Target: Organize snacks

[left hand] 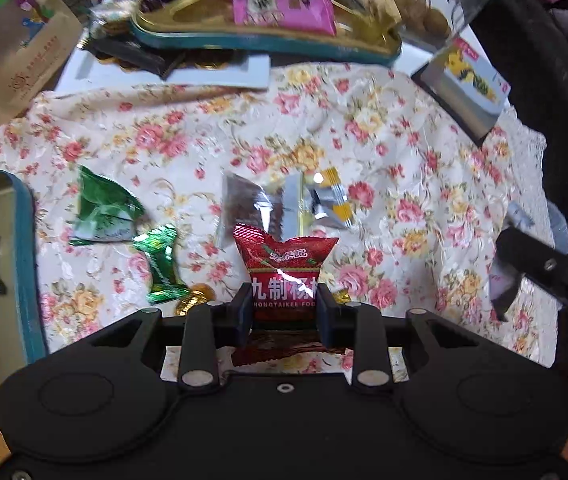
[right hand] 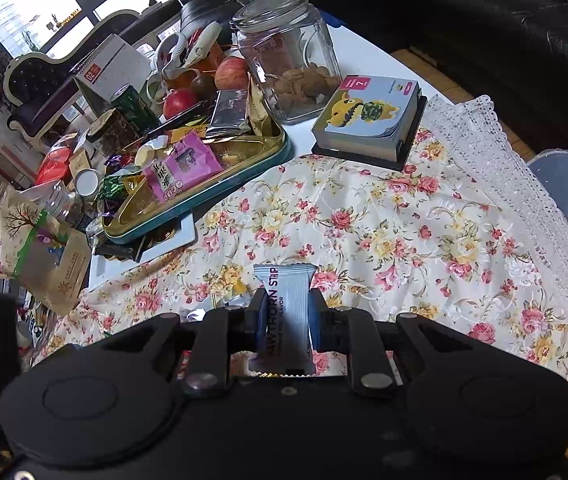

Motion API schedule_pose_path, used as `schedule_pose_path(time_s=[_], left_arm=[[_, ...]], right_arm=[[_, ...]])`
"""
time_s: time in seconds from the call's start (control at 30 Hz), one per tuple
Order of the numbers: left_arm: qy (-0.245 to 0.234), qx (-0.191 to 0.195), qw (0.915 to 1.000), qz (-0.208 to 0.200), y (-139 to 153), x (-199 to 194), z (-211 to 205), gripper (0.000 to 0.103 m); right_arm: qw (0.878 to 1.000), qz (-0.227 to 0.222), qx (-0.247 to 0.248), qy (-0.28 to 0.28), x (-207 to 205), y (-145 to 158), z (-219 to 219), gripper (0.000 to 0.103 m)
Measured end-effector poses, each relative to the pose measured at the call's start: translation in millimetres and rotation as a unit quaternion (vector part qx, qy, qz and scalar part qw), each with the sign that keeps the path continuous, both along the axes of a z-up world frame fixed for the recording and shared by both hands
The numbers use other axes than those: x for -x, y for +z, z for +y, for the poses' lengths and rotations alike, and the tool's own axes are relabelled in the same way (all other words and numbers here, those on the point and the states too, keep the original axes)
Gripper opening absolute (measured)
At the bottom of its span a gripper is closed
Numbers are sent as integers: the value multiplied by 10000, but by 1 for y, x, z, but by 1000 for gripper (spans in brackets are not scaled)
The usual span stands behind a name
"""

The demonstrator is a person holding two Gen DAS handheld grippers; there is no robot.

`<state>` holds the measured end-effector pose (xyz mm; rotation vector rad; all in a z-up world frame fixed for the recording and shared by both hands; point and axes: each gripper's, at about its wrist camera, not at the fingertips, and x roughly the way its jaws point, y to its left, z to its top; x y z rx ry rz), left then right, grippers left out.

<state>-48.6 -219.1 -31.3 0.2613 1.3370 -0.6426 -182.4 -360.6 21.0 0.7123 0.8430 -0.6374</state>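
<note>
— Left gripper [left hand: 285, 307], from its own camera: what has it got?

— Both fingers are pressed against the sides of a red candy packet [left hand: 284, 268], held upright above the floral tablecloth [left hand: 403, 152]. Just beyond it lie a clear packet with dark contents [left hand: 246, 210] and a silver-and-yellow wrapper [left hand: 329, 200]; to the left, two green wrappers [left hand: 102, 210] and a gold foil piece [left hand: 194, 298]. A teal-rimmed tin [left hand: 24, 264] with one blue-white sweet sits at the left edge; a second teal tray [left hand: 268, 46] piled with snacks, a pink packet [left hand: 280, 2] on top, stands at the far side.

— And the right wrist view?

— Right gripper [right hand: 284, 318] is pinching a white hawthorn strip bar [right hand: 285, 308], standing on end between the fingers, over the same cloth. Ahead left is the heaped teal tray [right hand: 220, 188]; behind it a glass jar [right hand: 287, 52] of biscuits and some apples [right hand: 231, 73]. A small boxed book [right hand: 367, 120] rests at the cloth's far edge, near the tray. Bags and bottles crowd the left side.
</note>
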Motion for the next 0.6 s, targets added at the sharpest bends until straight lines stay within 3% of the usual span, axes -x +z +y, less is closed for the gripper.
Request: schedule_pose_path(time_s=[0.3,0.47,0.6], left_arm=[[696,347,9968,-161,39,-36,49,40],[1213,300,9903,-609,63,-59,86,40],[1671,87,9799,-1084,77,-79,121,40]], right_arm=[[9997,131,-37,189,-29,-6,21,20],[9988,207,-41,448,-53,-9,43,20],[9971,247,-37,713,-73,-10,66,20]])
